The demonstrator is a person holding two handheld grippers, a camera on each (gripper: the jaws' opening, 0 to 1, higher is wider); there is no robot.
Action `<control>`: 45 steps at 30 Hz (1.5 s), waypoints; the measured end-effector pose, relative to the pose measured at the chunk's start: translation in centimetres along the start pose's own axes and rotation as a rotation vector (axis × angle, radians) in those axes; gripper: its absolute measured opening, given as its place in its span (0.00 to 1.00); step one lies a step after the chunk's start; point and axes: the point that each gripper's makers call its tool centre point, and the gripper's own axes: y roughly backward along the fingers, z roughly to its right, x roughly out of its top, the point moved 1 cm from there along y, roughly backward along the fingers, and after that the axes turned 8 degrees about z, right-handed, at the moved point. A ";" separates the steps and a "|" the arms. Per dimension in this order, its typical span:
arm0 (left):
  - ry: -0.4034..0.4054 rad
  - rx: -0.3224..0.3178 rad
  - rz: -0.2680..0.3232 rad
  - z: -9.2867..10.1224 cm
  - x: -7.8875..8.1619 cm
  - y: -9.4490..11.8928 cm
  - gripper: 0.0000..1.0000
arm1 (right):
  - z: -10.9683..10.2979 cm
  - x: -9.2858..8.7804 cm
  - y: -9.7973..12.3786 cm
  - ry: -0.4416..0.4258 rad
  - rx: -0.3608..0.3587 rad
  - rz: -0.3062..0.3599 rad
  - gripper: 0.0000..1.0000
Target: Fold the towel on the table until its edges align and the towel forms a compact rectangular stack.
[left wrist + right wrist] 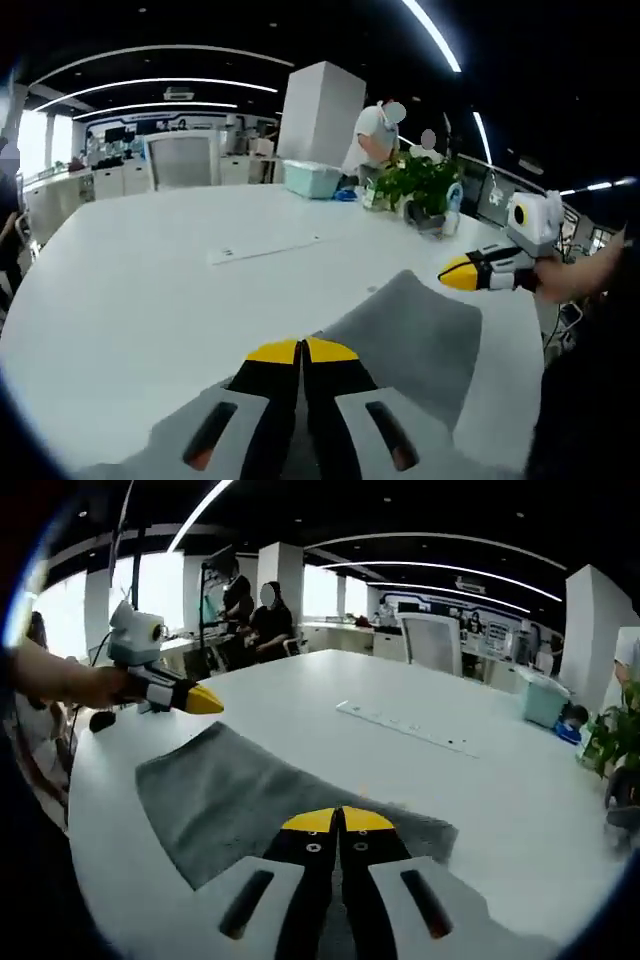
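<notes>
The towel (230, 795) is grey cloth, matt, with a fine soft nap. The surface (150, 290) is white, smooth and faintly glossy. Each hand-held gripper (301, 350) (340, 820) looks like hard plastic: yellow tips, black and pale grey body, smooth.

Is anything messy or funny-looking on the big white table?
Nothing is spilled or broken. The grey towel lies flat but skewed, one corner pointing across the white table, and not folded yet. Both grippers are shut: left, right.
</notes>
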 end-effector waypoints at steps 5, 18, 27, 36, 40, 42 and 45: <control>-0.090 -0.056 -0.101 2.0 -2.6 -2.0 0.01 | -5.8 -2.6 -1.6 0.003 0.166 -0.098 0.00; -0.204 -0.038 -0.258 0.8 -6.6 -2.0 0.01 | -6.4 -5.5 -1.6 -0.036 0.156 -0.198 0.00; -0.213 -0.042 -0.281 1.3 -7.1 -1.0 0.01 | -6.1 -5.8 -1.3 -0.064 0.165 -0.206 0.00; -0.227 -0.057 -0.303 3.1 -8.1 1.1 0.01 | -5.2 -6.1 -0.5 -0.083 0.144 -0.215 0.00; -0.205 -0.059 -0.301 3.9 -8.5 1.8 0.01 | -4.8 -6.2 -0.2 -0.081 0.131 -0.222 0.00; -0.192 -0.060 -0.306 4.4 -8.6 2.1 0.01 | -4.5 -6.2 -0.1 -0.080 0.121 -0.224 0.00; -0.199 -0.072 -0.309 5.2 -9.0 2.5 0.01 | -4.2 -6.3 0.1 -0.076 0.112 -0.226 0.00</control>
